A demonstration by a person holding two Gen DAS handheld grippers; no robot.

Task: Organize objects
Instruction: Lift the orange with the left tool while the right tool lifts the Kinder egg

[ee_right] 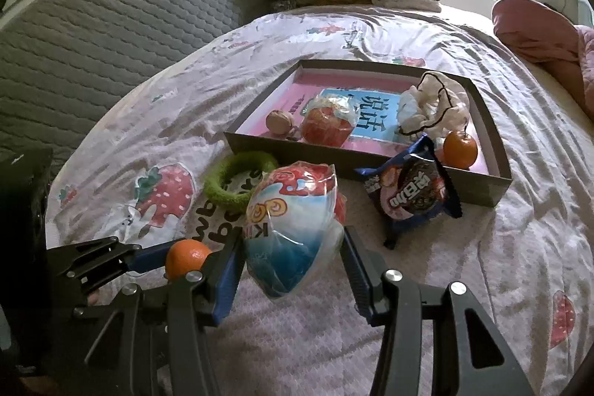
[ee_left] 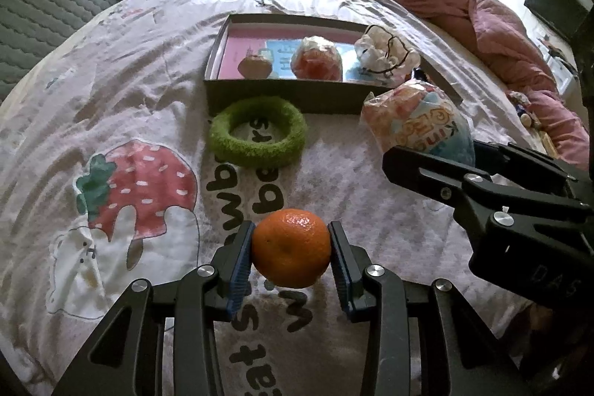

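Both grippers (ee_left: 291,257) (ee_right: 293,260) clamped: tangerine (ee_left: 291,253), snack bag (ee_right: 293,229).

left gripper (ee_left: 291,257), black linkage arms, blue ribbed pads, silver screws

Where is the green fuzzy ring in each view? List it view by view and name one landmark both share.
Left wrist view: the green fuzzy ring lies upper centre, flat on the bedspread, just in front of the box's near wall.
Right wrist view: the ring sits left of centre, partly behind the held snack bag.
Shared landmark: the shallow box with the pink bottom.
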